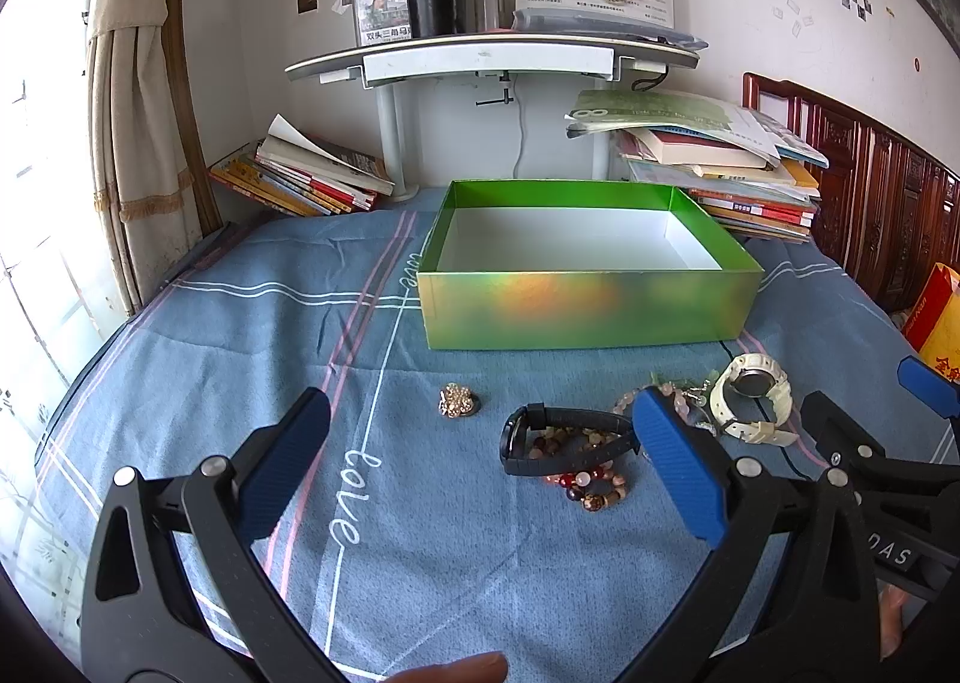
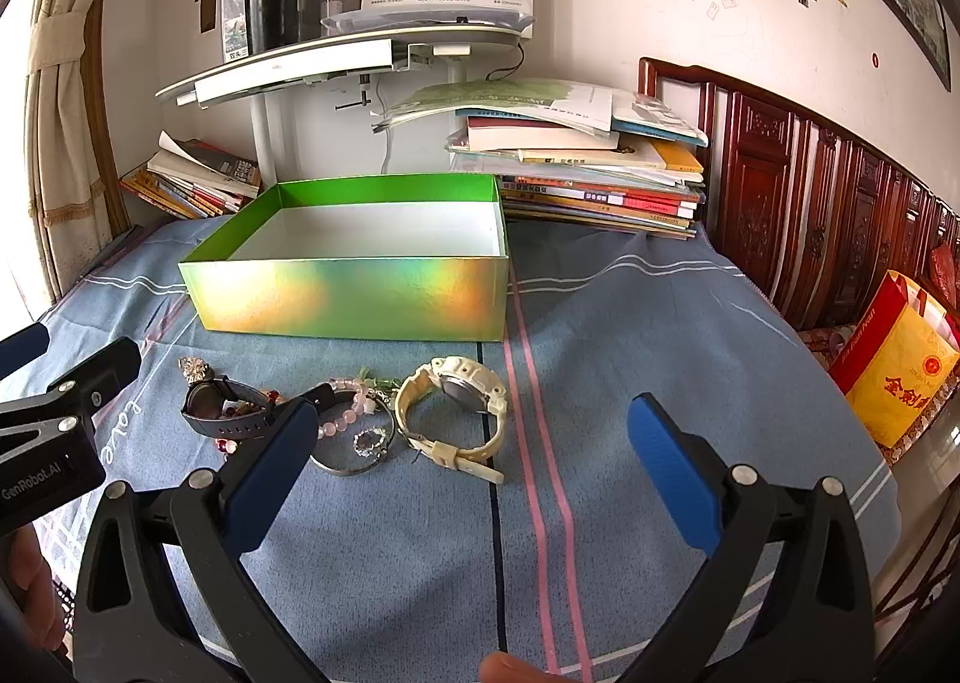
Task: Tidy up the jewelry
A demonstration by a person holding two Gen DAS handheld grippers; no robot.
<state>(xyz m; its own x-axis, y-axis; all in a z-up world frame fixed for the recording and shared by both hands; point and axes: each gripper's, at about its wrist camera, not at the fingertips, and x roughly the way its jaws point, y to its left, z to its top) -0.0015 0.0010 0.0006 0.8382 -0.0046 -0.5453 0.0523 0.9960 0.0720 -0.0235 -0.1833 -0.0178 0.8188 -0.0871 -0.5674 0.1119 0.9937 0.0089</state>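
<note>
An empty green box [image 1: 585, 317] [image 2: 354, 299] stands on the blue cloth. In front of it lie a gold brooch [image 1: 459, 401] [image 2: 193, 367], a black watch [image 1: 564, 440] [image 2: 210, 410], a beaded bracelet [image 1: 591, 488], a pink bead bracelet [image 2: 351, 410], a silver bangle with a ring [image 2: 360, 452] and a white watch [image 1: 753, 398] [image 2: 456, 401]. My left gripper [image 1: 480, 461] is open and empty, just short of the brooch and black watch. My right gripper [image 2: 468, 458] is open and empty, just short of the white watch.
Stacks of books [image 1: 720, 167] [image 1: 300, 173] lie behind the box, under a white shelf [image 1: 492, 59] with a black cup. A carved wooden headboard [image 2: 810, 191] and a yellow bag [image 2: 894, 371] are at the right. A curtain [image 1: 138, 113] hangs at the left.
</note>
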